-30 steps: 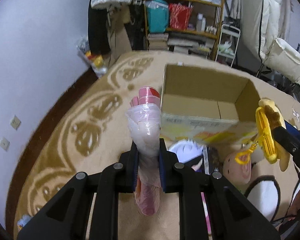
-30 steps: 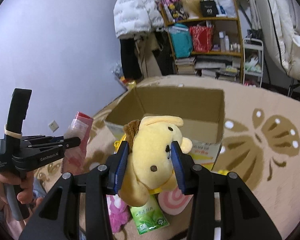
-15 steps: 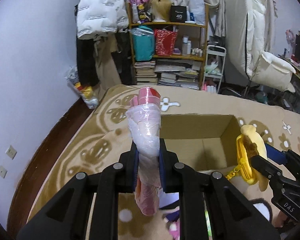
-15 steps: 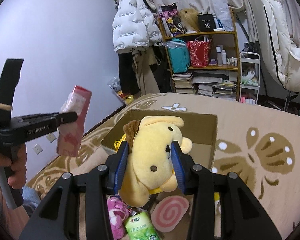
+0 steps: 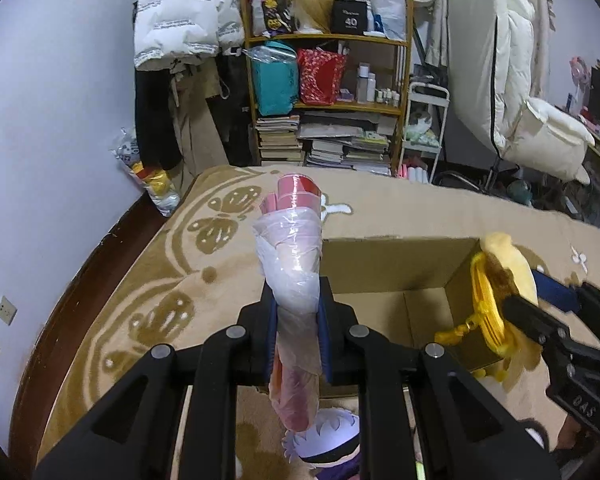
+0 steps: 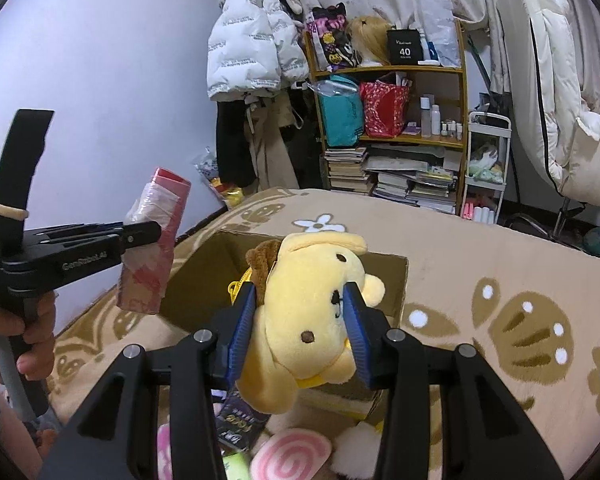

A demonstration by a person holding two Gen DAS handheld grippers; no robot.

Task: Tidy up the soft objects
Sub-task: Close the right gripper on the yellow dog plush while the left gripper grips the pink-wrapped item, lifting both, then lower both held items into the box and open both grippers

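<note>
My left gripper point(image 5: 298, 332) is shut on a pink packet wrapped in clear plastic point(image 5: 294, 264), held upright above the near left edge of an open cardboard box point(image 5: 384, 276). The right wrist view shows that same packet point(image 6: 154, 248) at the left, in the left gripper point(image 6: 156, 232) with a hand below it. My right gripper point(image 6: 300, 334) is shut on a yellow plush dog point(image 6: 312, 312), raised over the box point(image 6: 204, 280). From the left wrist view the plush point(image 5: 504, 280) hangs at the box's right side with a yellow clip.
A tan patterned rug point(image 5: 172, 280) covers the floor. Near the box's front lie a pink swirl cushion point(image 6: 292, 456), a green packet point(image 6: 236, 466) and a purple-white plush point(image 5: 328, 444). A shelf of books and bags point(image 5: 324, 92), a hung white jacket point(image 6: 252, 36) and a chair stand behind.
Both grippers have risen and come forward over the box with their loads. The box now sits lower in both views and its inside shows more.
</note>
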